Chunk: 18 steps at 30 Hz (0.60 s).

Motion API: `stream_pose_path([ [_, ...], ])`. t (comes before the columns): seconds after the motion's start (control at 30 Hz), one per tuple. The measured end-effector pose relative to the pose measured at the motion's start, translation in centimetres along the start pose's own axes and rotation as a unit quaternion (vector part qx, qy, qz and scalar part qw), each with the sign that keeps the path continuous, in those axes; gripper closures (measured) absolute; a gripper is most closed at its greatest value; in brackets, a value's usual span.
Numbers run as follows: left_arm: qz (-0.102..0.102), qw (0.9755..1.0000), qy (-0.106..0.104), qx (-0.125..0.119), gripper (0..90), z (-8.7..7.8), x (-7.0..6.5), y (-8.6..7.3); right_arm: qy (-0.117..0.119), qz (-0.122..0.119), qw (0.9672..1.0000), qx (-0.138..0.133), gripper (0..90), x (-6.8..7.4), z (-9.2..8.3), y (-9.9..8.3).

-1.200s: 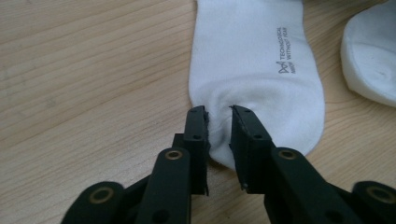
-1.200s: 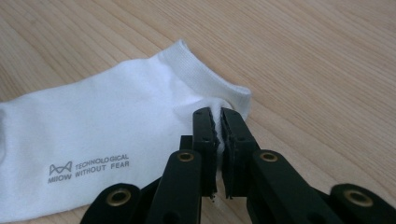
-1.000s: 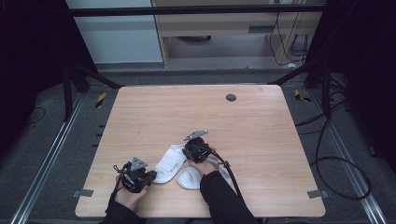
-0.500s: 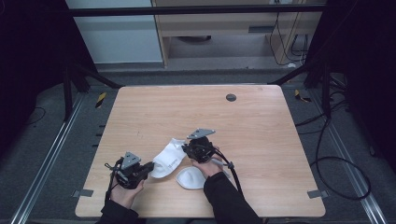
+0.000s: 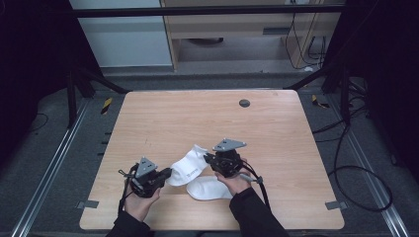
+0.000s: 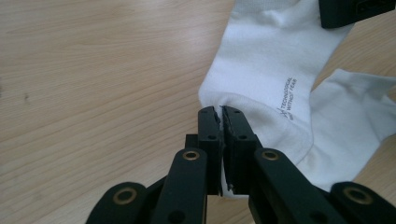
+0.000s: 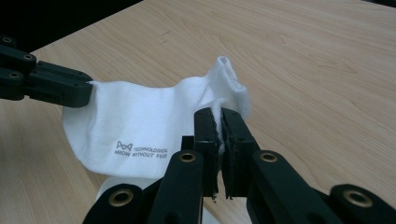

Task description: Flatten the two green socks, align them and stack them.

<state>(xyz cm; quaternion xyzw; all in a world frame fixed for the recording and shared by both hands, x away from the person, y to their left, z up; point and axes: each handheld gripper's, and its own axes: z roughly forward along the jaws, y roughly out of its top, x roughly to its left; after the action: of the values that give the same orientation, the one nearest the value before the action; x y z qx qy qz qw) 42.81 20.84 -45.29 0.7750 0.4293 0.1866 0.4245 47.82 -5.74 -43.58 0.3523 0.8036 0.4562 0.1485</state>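
- High view: the left gripper (image 5: 165,174) and the right gripper (image 5: 210,160) hold a printed white sock (image 5: 188,168) between them, near the table's (image 5: 197,118) front edge, above a second sock (image 5: 210,188).
- Left gripper view: its jaws are clamped on the printed sock's edge.
- Right gripper view: its jaws pinch the cuff end.

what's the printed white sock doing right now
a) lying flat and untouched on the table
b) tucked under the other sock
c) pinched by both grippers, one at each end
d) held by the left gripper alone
c: the left gripper is shut on one edge of the printed sock, and the right gripper is shut on its cuff end, stretching it between them above the second sock.
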Motion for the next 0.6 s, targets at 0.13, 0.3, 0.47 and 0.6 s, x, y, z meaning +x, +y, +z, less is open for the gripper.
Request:
stream_pose_path([
  [0.13, 0.009, 0.9999, -0.010, -0.001, 85.9, 0.5, -0.8, 0.6, -0.001, 0.002, 1.0000, -0.003, 86.0, -0.3, -1.4, -0.6],
  [0.3, 0.019, 0.9996, -0.019, 0.004, 85.9, 1.1, -1.7, 0.9, -0.005, 0.005, 1.0000, -0.004, 86.0, -0.6, -2.8, -1.5],
  [0.47, 0.028, 0.9992, -0.027, 0.009, 85.9, 1.5, -2.5, 0.9, -0.008, 0.011, 0.9999, -0.004, 86.0, -1.0, -4.1, -2.8],
  [0.6, 0.038, 0.9986, -0.034, 0.015, 85.9, 2.0, -3.3, 1.0, -0.009, 0.015, 0.9998, 0.001, 86.0, -1.2, -4.8, -4.1],
])
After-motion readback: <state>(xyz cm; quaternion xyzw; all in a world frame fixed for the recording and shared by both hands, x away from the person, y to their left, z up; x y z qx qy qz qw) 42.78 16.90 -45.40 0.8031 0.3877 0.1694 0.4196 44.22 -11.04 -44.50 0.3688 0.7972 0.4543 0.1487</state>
